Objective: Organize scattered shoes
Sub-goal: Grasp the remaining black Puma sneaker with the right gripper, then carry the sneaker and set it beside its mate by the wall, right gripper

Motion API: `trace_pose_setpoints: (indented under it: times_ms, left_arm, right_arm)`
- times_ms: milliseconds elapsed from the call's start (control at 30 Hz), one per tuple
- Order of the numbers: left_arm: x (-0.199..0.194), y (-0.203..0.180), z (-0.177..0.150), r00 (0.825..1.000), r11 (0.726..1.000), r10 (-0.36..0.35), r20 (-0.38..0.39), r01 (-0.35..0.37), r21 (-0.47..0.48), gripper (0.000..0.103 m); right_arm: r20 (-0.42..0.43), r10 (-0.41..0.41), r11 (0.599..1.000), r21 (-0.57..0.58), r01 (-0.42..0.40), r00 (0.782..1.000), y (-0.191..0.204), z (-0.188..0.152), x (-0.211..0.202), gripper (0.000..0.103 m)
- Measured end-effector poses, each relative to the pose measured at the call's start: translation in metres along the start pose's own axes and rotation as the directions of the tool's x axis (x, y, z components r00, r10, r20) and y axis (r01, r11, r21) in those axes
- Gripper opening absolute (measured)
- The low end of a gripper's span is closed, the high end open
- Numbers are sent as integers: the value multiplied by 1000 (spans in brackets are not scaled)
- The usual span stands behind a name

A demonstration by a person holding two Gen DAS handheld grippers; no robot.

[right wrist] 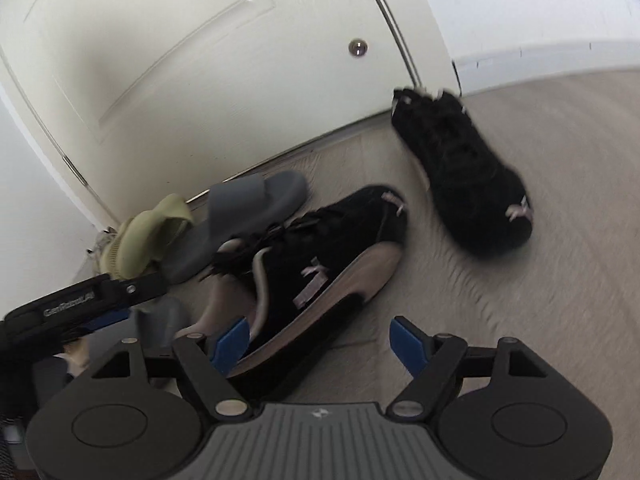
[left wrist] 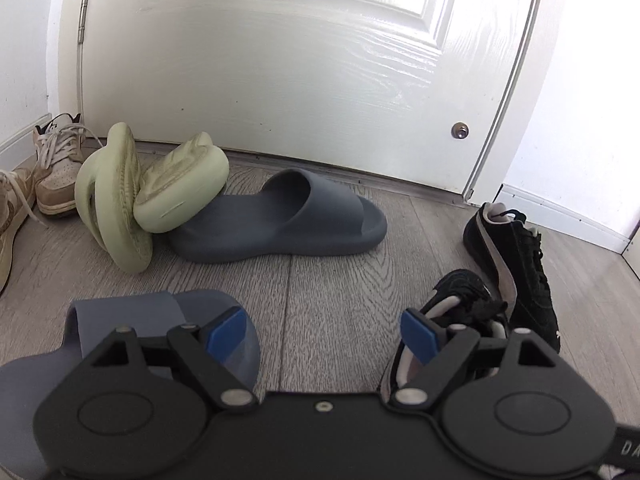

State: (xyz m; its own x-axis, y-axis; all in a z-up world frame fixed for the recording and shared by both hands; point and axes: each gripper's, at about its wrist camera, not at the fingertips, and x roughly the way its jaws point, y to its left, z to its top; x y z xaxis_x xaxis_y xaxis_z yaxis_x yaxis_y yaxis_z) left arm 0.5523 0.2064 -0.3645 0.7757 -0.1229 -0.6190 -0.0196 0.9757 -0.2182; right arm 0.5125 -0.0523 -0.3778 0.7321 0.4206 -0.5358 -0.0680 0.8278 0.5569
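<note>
Both grippers, left (left wrist: 322, 330) and right (right wrist: 320, 340), stand open and empty; shoes lie on the floor (left wrist: 332, 280), door (left wrist: 300, 60) at 12 o'clock.

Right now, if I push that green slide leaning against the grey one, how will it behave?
The green slide probably topples easily: it sits tilted on the grey slide and another green slide. It looks like thick foam, so likely light and fairly stiff.

Left gripper (left wrist: 322, 334), right gripper (right wrist: 320, 342): black linkages, blue pads, silver rivets.
</note>
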Motion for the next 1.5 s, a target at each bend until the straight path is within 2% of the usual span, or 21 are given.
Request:
trace_pose_setpoints:
  times_ms: [133,200,233,333,400,533,600,667,700,767,900,933,1067,1200,1233,1267,1300,1333,1367,1433,1500]
  left_arm:
    - [-1,9,4,1000,999,4,3,-4,-38,85]
    - [-5,12,8,1000,999,-2,16,2,-46,85]
    - [-8,13,10,1000,999,-1,27,2,-38,85]
    - [-21,19,17,995,999,28,95,-27,-20,85]
    - [-22,27,20,995,998,35,95,-30,-46,85]
    - [-15,32,21,997,996,46,58,-41,-81,85]
    - [-14,31,21,996,996,63,55,-59,-70,85]
    - [-14,30,21,995,996,78,61,-74,-57,85]
    - [-16,30,21,995,996,78,67,-75,-57,85]
    - [-18,32,21,995,996,68,72,-63,-67,85]
    - [-18,37,22,995,994,73,71,-67,-89,85]
    - [-18,39,22,995,993,74,70,-68,-94,85]
    - [-20,43,23,993,992,89,75,-82,-101,85]
    - [-23,46,24,990,992,105,96,-97,-82,85]
    - [-22,46,24,990,992,104,95,-96,-81,85]
    - [-21,46,24,991,992,101,89,-94,-84,85]
    - [-20,46,25,992,992,97,85,-90,-84,85]
    - [-20,46,25,992,993,94,85,-87,-83,85]
    - [-21,44,25,992,994,90,88,-84,-77,85]
    - [-22,42,25,992,995,86,96,-80,-63,85]
    - [-22,39,24,992,996,78,98,-73,-52,85]
  right_arm:
    - [-21,-32,999,35,33,999,25,-8,24,78]
    - [-45,13,987,160,-6,999,31,-11,33,74]
    - [-61,52,986,162,-41,997,38,-14,36,75]
    - [-120,139,990,5,-140,983,66,-21,40,73]
    - [-79,139,989,-46,-143,987,68,-19,30,74]
    - [80,11,998,-65,-6,997,45,7,1,74]
    - [70,-36,999,-35,39,997,28,18,-1,60]
    - [31,-94,995,-31,95,995,15,22,6,18]
    - [-3,-131,990,-50,130,991,12,19,12,14]
    - [-40,-150,985,-87,146,988,12,8,19,14]
    - [-84,-87,974,-216,67,993,49,-19,41,16]
    - [-70,-91,964,-257,70,993,62,-25,48,12]
    - [-30,-65,923,-382,48,997,108,-32,77,15]
    - [-61,73,919,-383,-91,995,120,-9,97,15]
    - [-61,105,923,-366,-120,993,115,-2,93,23]
    - [-45,155,918,-361,-161,987,106,8,83,46]
    - [-7,169,903,-399,-157,986,96,15,71,63]
    - [39,150,883,-456,-116,988,88,19,62,98]
    - [74,133,855,-513,-77,988,80,23,55,103]
    - [96,103,778,-628,-20,990,63,30,51,103]
    - [40,73,676,-737,-20,997,51,40,61,103]
